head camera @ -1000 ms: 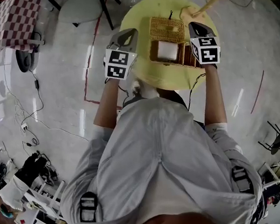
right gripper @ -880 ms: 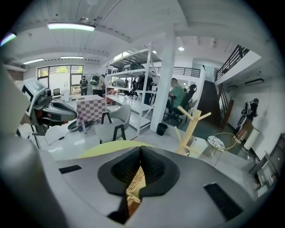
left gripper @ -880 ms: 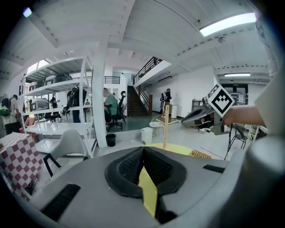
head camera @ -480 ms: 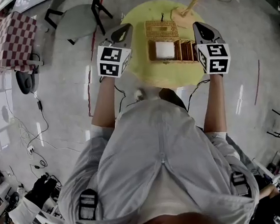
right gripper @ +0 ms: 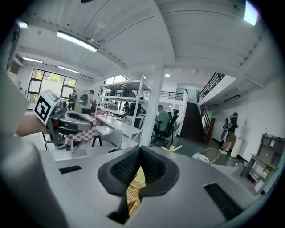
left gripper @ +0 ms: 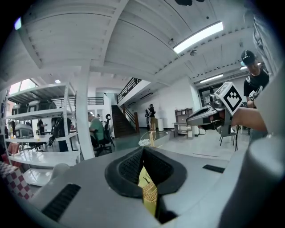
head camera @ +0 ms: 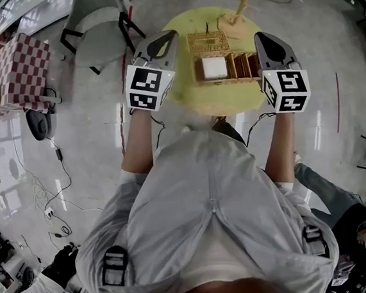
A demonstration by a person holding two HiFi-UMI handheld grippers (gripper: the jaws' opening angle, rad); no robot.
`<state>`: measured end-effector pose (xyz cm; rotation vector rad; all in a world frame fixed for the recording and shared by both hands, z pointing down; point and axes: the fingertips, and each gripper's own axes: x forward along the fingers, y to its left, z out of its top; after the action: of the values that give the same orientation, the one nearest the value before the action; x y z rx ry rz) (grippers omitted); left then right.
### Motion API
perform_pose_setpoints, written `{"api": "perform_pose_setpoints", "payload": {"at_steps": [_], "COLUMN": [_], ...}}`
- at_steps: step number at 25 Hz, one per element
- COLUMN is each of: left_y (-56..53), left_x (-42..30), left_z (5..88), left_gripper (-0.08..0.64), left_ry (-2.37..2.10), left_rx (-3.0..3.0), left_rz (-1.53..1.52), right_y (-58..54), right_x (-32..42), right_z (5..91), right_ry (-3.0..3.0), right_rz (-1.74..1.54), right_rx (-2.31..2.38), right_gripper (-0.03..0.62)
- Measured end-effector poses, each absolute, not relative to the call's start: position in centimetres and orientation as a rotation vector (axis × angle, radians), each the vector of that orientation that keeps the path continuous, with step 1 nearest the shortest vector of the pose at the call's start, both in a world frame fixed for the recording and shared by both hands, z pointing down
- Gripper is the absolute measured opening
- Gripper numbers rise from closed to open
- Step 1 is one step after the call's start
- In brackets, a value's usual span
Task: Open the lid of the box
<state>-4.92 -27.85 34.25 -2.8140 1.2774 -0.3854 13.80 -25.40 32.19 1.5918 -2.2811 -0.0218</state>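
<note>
Flanking box (head camera: 243, 66): left tool (head camera: 165, 40), right tool (head camera: 264, 38)

Bright, even indoor light falls from ceiling strip lamps (left gripper: 198, 36) and daylit windows (right gripper: 49, 81). The glossy floor (head camera: 92, 138) shows streaky white glare. Every view bulges like a fisheye, with dark corners. The left gripper (left gripper: 143, 153) looks soft up close, and shadows are faint.

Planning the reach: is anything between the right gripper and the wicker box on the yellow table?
Nothing visible. The right gripper, shut and empty, hangs just off the right end of the wicker box, with no object in the gap. The wooden figure stands beyond the box, off that line.
</note>
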Motion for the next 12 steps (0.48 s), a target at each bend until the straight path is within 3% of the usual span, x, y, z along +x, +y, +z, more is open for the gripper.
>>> {"api": "perform_pose_setpoints", "payload": {"at_steps": [12], "left_y": [-26.5], "left_x": [-6.0], "left_z": [33.3], "left_gripper": [0.028], "left_ry": [1.341], "left_rx": [-2.789], "left_rz": [-0.331], "right_y": [-23.3], "right_x": [13.2], "right_z": [32.3], "right_ry": [-2.304], "right_rz": [-0.016], "right_rx": [1.559], "right_gripper": [0.023]}}
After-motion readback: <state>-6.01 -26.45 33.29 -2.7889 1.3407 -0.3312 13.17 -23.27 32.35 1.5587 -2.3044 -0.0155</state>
